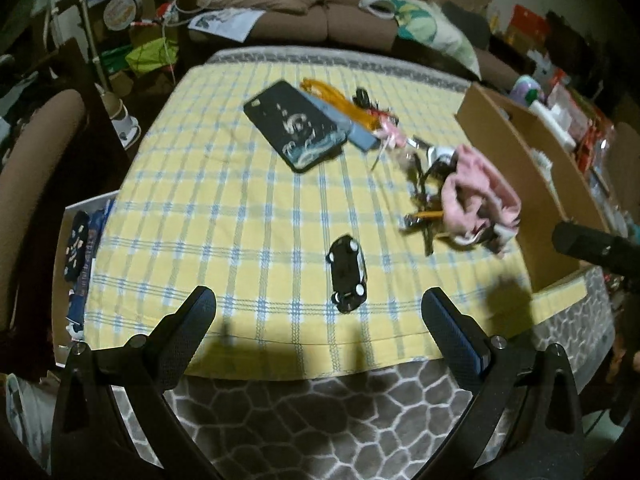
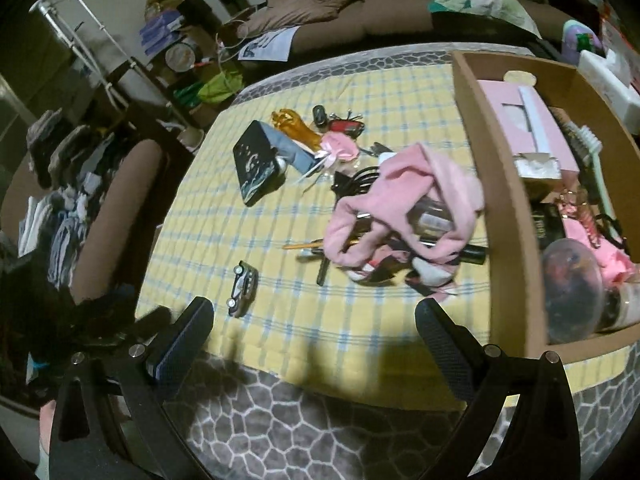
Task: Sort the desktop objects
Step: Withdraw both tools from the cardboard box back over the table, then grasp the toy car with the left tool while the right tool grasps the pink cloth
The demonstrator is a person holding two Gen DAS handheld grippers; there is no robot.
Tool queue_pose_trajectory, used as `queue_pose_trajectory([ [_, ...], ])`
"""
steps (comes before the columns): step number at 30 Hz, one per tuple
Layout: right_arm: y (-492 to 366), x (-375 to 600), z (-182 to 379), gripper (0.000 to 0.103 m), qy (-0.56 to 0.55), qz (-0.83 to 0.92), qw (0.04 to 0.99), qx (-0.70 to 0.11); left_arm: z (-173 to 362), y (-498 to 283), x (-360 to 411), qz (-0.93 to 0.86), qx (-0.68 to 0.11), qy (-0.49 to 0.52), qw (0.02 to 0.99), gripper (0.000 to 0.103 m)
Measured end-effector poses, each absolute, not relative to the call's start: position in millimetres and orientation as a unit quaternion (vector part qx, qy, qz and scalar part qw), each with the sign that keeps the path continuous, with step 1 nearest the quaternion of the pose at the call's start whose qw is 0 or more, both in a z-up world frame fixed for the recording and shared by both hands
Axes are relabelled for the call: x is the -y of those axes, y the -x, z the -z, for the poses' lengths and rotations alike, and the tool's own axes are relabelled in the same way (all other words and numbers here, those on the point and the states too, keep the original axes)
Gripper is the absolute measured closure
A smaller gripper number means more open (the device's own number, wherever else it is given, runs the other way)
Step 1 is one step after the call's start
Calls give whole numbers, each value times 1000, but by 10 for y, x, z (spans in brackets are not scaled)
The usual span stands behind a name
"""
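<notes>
Left tongs (image 1: 319, 312) and right tongs (image 2: 314, 320), each with its 2 fingers spread wide and nothing between them, both held above the near edge of the counter (image 1: 208, 200) without touching any object. The counter carries a yellow checked cloth (image 2: 360, 320) laid over a grey stone-patterned cover (image 1: 320, 420). A small black toy car (image 1: 347, 274) lies overturned, wheels up, on the cloth ahead of the left tongs, between their fingers in the left wrist view and apart from both. In the right wrist view the toy car (image 2: 243, 288) sits just beyond the left finger of the right tongs. Farther back rests a black phone case (image 1: 295, 124) overlapping a blue-grey flat item (image 1: 344, 120), with orange objects (image 1: 336, 94) behind. To the right, a pink cloth (image 2: 404, 204) is heaped over a tangle of pens, cables and small dark items. A cardboard box (image 2: 504, 184) stands at the counter's right side, holding a pink carton (image 2: 532, 128), a pale green brush (image 2: 596, 160) and other items.
</notes>
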State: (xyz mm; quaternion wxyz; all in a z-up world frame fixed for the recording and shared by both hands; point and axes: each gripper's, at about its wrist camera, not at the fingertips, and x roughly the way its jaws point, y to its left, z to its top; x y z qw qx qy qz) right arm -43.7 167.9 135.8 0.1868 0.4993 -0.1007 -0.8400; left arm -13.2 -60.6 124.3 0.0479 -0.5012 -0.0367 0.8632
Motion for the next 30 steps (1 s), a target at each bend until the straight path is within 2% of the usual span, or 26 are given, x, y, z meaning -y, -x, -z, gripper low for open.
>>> queue_pose_trajectory([
  [5,463,-1550,-1242,0,-483,850,190,89,-998,263,446,-855,7,515,57,1],
  [6,469,-1529,-1220,0,-479,853,191,85,-961,279,405,-855,-3,515,58,5],
  [9,494,-1477,-1151,0,-473,857,191,75,-825,342,289,-853,-38,518,60,32],
  [10,508,-1459,-1122,0,-472,857,193,72,-771,366,254,-851,-47,520,62,39],
  [11,518,-1449,-1102,0,-472,857,196,70,-736,379,239,-849,-50,521,64,42],
  [14,553,-1423,-1029,0,-476,853,205,67,-612,444,208,-841,-54,534,69,64],
  [16,586,-1429,-1009,0,-476,852,209,66,-548,469,179,-835,-62,542,72,87],
  [21,754,-1652,-1062,0,-469,847,219,117,-525,545,232,-836,-43,541,84,89],
  [30,1009,-2150,-1298,0,-414,852,232,222,-902,547,616,-846,117,500,144,89],
])
